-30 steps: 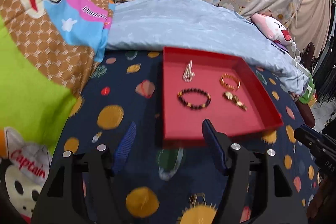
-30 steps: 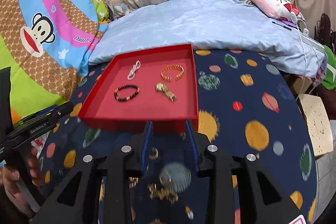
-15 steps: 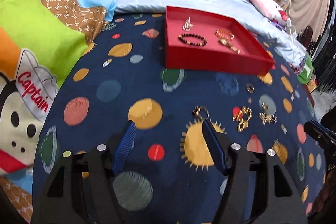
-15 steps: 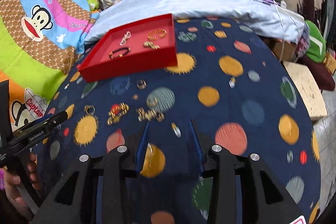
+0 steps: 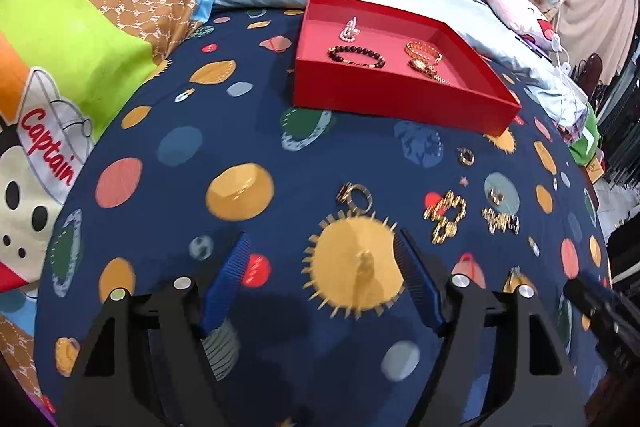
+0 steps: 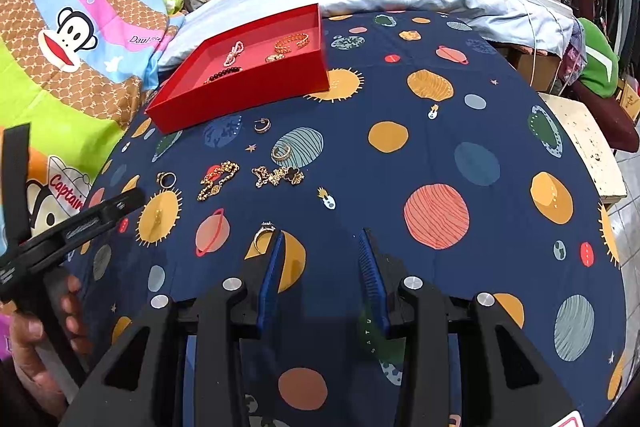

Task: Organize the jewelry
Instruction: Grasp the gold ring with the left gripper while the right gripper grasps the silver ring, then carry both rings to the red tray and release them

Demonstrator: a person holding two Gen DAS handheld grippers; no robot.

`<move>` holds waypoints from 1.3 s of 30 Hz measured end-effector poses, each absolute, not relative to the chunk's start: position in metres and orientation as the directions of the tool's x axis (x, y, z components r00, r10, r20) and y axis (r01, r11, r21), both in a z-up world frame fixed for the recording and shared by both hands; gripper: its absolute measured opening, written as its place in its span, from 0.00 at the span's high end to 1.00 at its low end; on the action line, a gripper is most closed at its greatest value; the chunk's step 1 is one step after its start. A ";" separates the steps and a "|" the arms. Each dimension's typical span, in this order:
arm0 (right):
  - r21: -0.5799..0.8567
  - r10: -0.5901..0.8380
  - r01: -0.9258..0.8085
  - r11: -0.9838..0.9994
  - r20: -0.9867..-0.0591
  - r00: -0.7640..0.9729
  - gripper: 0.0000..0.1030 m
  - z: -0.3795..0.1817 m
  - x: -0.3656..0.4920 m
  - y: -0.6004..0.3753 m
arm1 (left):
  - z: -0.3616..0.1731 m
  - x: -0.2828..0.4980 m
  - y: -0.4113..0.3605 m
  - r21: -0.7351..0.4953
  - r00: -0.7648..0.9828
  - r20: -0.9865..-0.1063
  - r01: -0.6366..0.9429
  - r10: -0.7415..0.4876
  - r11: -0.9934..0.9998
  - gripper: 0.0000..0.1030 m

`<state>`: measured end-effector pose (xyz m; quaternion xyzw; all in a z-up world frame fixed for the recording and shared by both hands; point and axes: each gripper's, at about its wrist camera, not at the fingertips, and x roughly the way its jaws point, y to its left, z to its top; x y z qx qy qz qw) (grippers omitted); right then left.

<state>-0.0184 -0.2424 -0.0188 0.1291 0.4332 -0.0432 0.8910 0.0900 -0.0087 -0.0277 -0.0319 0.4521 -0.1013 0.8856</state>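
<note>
Left gripper (image 5: pixel 320 259): our jaws stand wide apart with nothing between them and have just been opening further; they hover over a printed sun on the sheet (image 5: pixel 168 147).
Right gripper (image 6: pixel 320 247): our jaws are parted with only sheet between them and have been opening; a stone ring (image 6: pixel 262 235) lies just beside the left fingertip, at 10 o'clock from the gap.
Loose pieces: in the left view a gold ring (image 5: pixel 356 197) lies at 12 o'clock from our fingers, a gold chain (image 5: pixel 446 217) at 2 o'clock, a dark charm bracelet (image 5: pixel 502 221) beyond it, a small hoop (image 5: pixel 466 157) nearer the tray.
Tray (image 5: pixel 384 99): at 12 o'clock, far side of the bed; it holds a bead bracelet (image 5: pixel 356 55), a pearl piece (image 5: pixel 350 31) and a gold cuff (image 5: pixel 422 50) beside a watch-like piece.
Risks: we judge the soft sheet will dimple under the pads, so a thin ring could tip flat or slide out. The stone ring sits outside our right jaws; closing here would nudge it away. Chains may snag on the ridged pads or trail and drop short of the tray wall.
Materials: ridged blue pads, rigid black fingers; smooth hard metal rings, limp linked chains, round glossy beads; stiff matte red tray with low upright walls; cotton sheet, slightly wrinkled.
</note>
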 end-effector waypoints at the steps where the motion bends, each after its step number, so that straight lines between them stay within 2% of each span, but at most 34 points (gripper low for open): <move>1: 0.196 0.037 0.188 0.962 -0.782 0.622 0.64 -0.019 -0.018 -0.243 | -0.028 0.093 -0.012 -0.143 0.573 -0.795 0.142 -0.200 0.979 0.31; 6: 0.205 0.046 0.187 0.961 -0.783 0.620 0.63 -0.020 -0.015 -0.244 | -0.038 0.112 -0.026 -0.087 0.588 -0.797 0.114 -0.138 0.990 0.31; 10: 0.210 0.053 0.185 0.960 -0.785 0.617 0.63 -0.023 -0.012 -0.244 | -0.047 0.120 -0.028 -0.082 0.569 -0.811 0.118 -0.135 0.990 0.43; 12: 0.213 0.058 0.182 0.960 -0.787 0.615 0.63 -0.024 -0.010 -0.244 | -0.047 0.119 -0.029 -0.069 0.575 -0.807 0.132 -0.133 0.989 0.50; 14: 0.216 0.064 0.176 0.960 -0.787 0.614 0.63 -0.025 -0.007 -0.243 | -0.047 0.119 -0.029 -0.076 0.573 -0.806 0.148 -0.148 0.986 0.67; 15: 0.218 0.069 0.172 0.961 -0.787 0.613 0.63 -0.026 -0.005 -0.241 | -0.046 0.119 -0.029 -0.082 0.571 -0.806 0.155 -0.157 0.985 0.71; 17: 0.219 0.076 0.163 0.962 -0.787 0.612 0.63 -0.027 -0.002 -0.239 | -0.046 0.119 -0.028 -0.107 0.559 -0.808 0.168 -0.184 0.980 0.86; 19: 0.220 0.081 0.156 0.963 -0.787 0.611 0.63 -0.027 -0.001 -0.235 | -0.046 0.120 -0.027 -0.128 0.550 -0.809 0.178 -0.207 0.976 0.92; 39: 0.172 0.089 0.091 0.981 -0.813 0.576 0.63 -0.048 0.018 -0.203 | -0.031 0.099 -0.003 -0.199 0.542 -0.793 0.201 -0.278 0.959 0.92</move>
